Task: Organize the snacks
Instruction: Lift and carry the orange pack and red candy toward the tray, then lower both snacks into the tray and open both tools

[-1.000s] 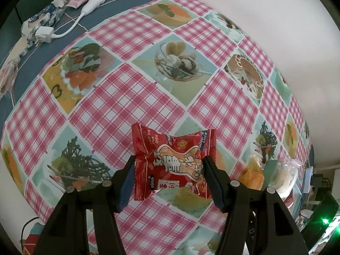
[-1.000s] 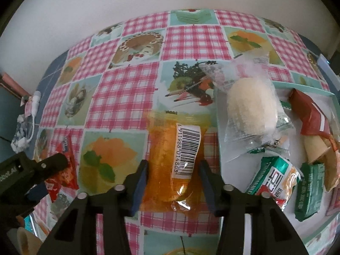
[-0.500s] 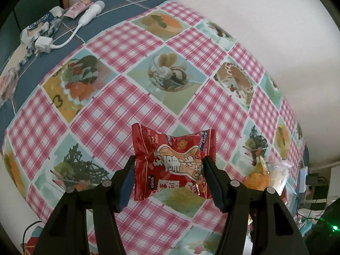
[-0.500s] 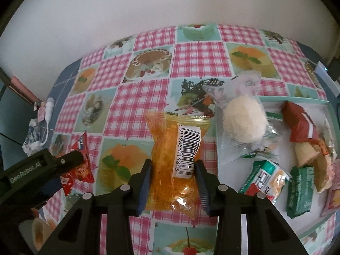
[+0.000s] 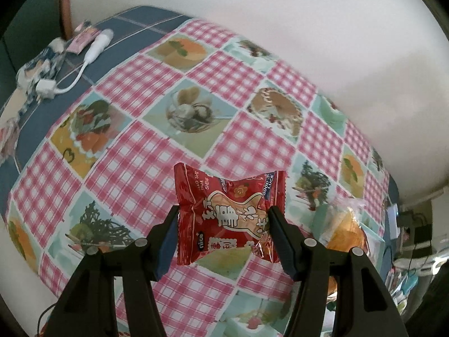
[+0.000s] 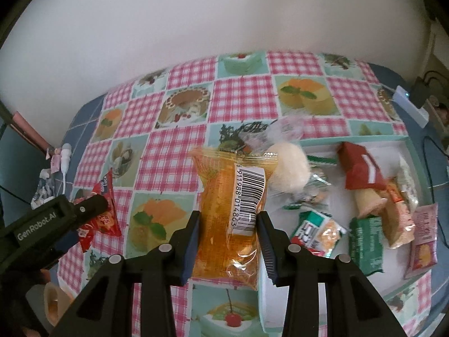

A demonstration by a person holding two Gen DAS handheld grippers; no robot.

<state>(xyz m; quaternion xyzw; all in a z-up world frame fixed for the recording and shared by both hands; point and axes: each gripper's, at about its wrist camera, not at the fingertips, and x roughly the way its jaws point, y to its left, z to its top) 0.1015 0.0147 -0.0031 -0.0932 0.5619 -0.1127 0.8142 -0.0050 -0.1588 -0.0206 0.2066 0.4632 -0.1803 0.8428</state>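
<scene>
Orange packet (image 6: 228, 216): barcode side up, clamped between the jaws of the right tool (image 6: 228, 241), clear of the tabletop (image 6: 179, 151), just beside the tray (image 6: 331, 141) of sorted snacks.

Red packet (image 5: 228, 214): gripped by the left tool (image 5: 223, 238), likewise aloft (well apart from the tray).

Step, as judged: carrying.

Next: bring each over the tray, lower, release into bare space.

Two claws (image 6: 228, 241), roughly ten snack packets (image 6: 233, 213).
</scene>
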